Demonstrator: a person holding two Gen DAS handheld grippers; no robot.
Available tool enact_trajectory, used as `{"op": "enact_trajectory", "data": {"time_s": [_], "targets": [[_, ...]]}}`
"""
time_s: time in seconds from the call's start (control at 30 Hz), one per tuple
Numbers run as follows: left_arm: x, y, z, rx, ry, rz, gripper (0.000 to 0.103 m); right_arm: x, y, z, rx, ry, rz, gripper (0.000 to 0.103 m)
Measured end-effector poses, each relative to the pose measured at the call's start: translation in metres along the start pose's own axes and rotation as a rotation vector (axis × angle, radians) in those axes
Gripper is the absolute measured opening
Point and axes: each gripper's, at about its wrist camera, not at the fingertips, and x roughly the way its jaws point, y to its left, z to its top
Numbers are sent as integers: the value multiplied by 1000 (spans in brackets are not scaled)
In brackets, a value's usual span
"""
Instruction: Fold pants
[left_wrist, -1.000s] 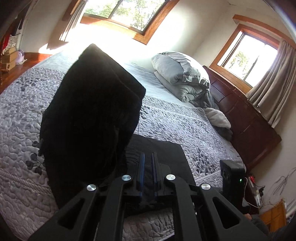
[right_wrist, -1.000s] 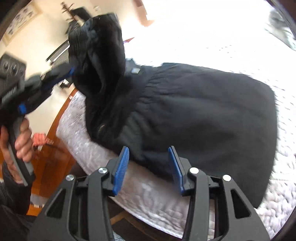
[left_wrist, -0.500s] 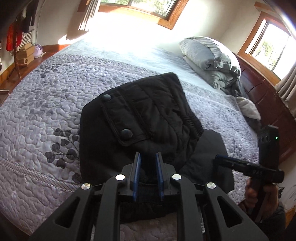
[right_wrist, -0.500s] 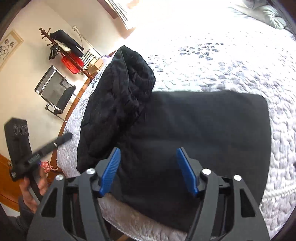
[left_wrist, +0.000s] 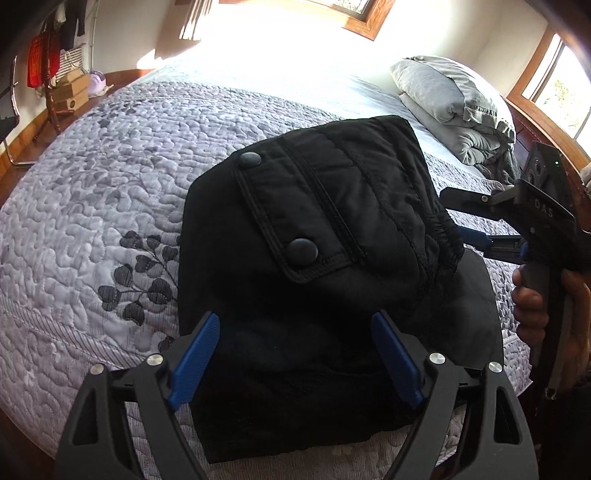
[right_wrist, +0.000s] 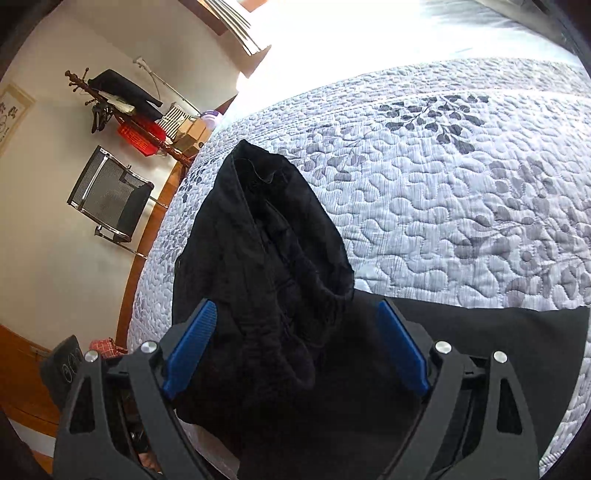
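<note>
The black pants (left_wrist: 332, 258) lie folded in a thick pile on the quilted bed (left_wrist: 92, 221), a pocket flap with two snap buttons on top. My left gripper (left_wrist: 295, 354) is open and empty just above the near edge of the pile. My right gripper (right_wrist: 295, 350) is open and empty over the pants (right_wrist: 280, 295), whose folded-over part humps up on a flat black layer. The right gripper also shows in the left wrist view (left_wrist: 476, 236), at the pile's right side.
Grey pillows (left_wrist: 450, 96) lie at the head of the bed by a wooden headboard. A mesh chair (right_wrist: 107, 195) and a coat rack (right_wrist: 122, 107) stand by the wall past the bed's edge. The bed's front edge runs under the pile.
My left gripper has laid the lifted part of the pants down over the pile and opened, letting go. My right gripper has stayed open and moved closer over the pants.
</note>
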Motion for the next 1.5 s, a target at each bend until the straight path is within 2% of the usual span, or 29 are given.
{"op": "enact_trajectory", "data": {"time_s": [0.03,0.07,0.1,0.17,0.2,0.23,0.3,0.5,0.73,0.93,1.03,1.33,1.5], "targets": [[0,1,0,-4,3,-1,85,5,0,2,2,8,6,88],[1,1,0,-6,5,0,85,11,0,3,2,18,3,82],[1,2,0,-5,7,2,85,17,-1,4,2,32,8,64],[1,3,0,-6,8,5,86,22,-1,4,7,36,9,54],[1,4,-1,-8,9,7,86,21,0,4,-8,26,8,45],[0,5,-1,-11,9,8,87,19,1,3,-23,17,6,40],[1,9,-1,-22,12,19,87,12,4,0,-51,-6,22,21],[3,18,-2,-68,25,24,87,-18,18,-17,-112,-47,69,17],[-1,14,-1,-58,12,28,87,-59,18,-49,-93,-99,96,16],[2,5,2,-35,13,36,87,-84,-3,-77,-45,-129,106,16],[4,2,4,-31,17,39,87,-103,1,-88,-63,-157,113,16],[-4,-4,11,-47,-31,28,87,-153,44,-84,-136,-252,252,15],[-13,-9,17,-36,-60,30,87,-189,42,-84,-131,-340,270,15]]}}
